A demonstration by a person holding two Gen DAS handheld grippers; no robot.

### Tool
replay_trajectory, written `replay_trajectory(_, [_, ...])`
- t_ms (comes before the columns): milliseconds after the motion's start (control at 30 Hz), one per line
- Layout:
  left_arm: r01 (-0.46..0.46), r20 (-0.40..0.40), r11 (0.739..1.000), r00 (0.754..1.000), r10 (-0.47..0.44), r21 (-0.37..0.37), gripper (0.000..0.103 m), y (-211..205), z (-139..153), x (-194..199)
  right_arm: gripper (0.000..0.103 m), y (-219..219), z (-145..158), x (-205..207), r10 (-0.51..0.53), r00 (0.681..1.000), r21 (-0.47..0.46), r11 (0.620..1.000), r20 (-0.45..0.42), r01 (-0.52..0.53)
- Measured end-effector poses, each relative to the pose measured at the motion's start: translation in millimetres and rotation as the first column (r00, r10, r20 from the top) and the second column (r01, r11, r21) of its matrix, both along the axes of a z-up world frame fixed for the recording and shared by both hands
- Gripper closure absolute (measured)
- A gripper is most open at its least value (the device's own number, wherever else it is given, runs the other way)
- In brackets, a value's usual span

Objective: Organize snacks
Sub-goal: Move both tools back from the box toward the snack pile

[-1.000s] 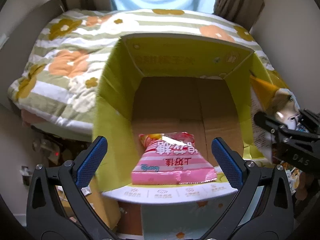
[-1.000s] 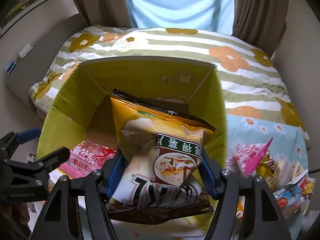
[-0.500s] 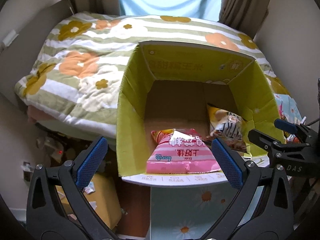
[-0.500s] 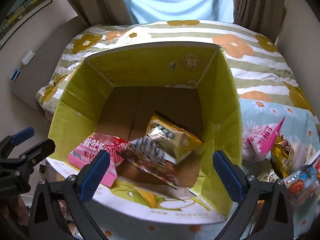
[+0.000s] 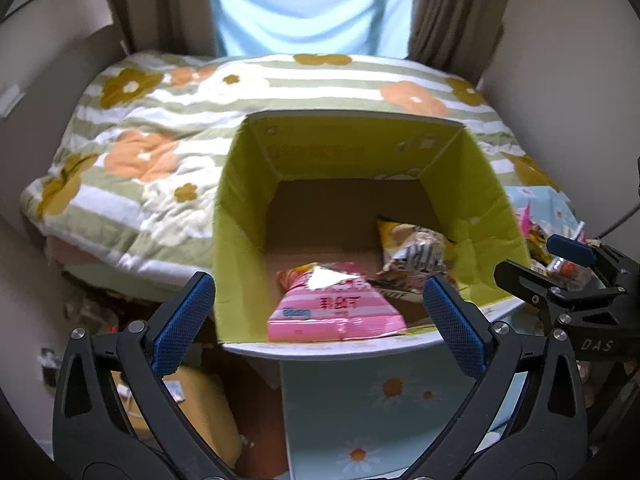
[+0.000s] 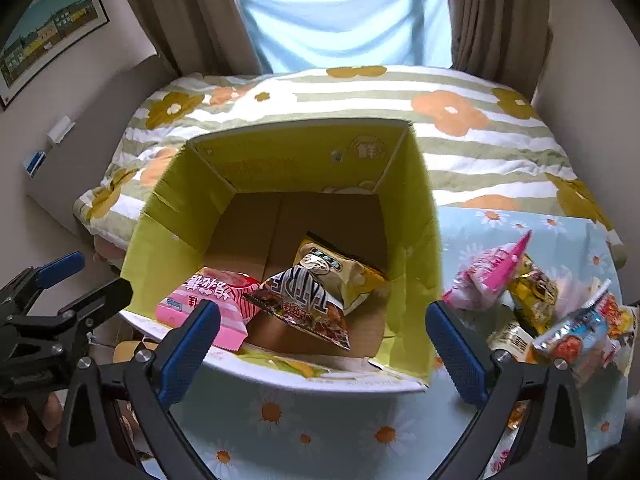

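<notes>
box (image 6: 416,216) sits at the daisy-cloth table's (image 6: 352,432) left edge beside a bed (image 6: 460,148); curtains (image 6: 496,12) behind; both grippers (image 5: 316,312) (image 6: 322,342) gape wide, empty.

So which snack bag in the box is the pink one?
The pink striped bag, lying flat at the front left corner of the yellow box. The other bag in there is yellow and dark, and lies to its right.
</notes>
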State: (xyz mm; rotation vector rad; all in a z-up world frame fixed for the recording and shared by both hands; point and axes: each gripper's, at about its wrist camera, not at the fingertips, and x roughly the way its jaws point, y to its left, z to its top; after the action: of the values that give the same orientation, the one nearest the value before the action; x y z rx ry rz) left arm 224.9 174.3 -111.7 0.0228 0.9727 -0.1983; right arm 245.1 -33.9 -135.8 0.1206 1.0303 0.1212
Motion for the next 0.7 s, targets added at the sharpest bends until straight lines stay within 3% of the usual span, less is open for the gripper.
replay_trajectory(233, [0.095, 0.035, 0.993, 0.995, -0.093, -0.062, 0.000, -31, 8, -10, 0.001, -34, 24, -33, -0.083, 0.994, -0.046, 0.995, 0.070, 0.086])
replay_trajectory(433, [0.162, 0.055, 0.984, 0.986, -0.158, -0.080, 0.000, -71, 19, -28, 0.001, -89, 42, -57, -0.141, 0.983, -0.060, 0.987, 0.121, 0.149])
replay_trajectory(600, [0.206, 0.070, 0.977, 0.977, -0.201, -0.064, 0.000, -123, 25, -46, 0.001, -142, 49, -71, -0.134, 0.982, -0.089, 0.985, 0.136, 0.146])
replay_trajectory(700, [0.205, 0.040, 0.976, 0.978, -0.203, -0.068, 0.000, -159, 20, -57, 0.001, -171, 48, -79, -0.112, 0.986, -0.124, 0.984, 0.125, 0.128])
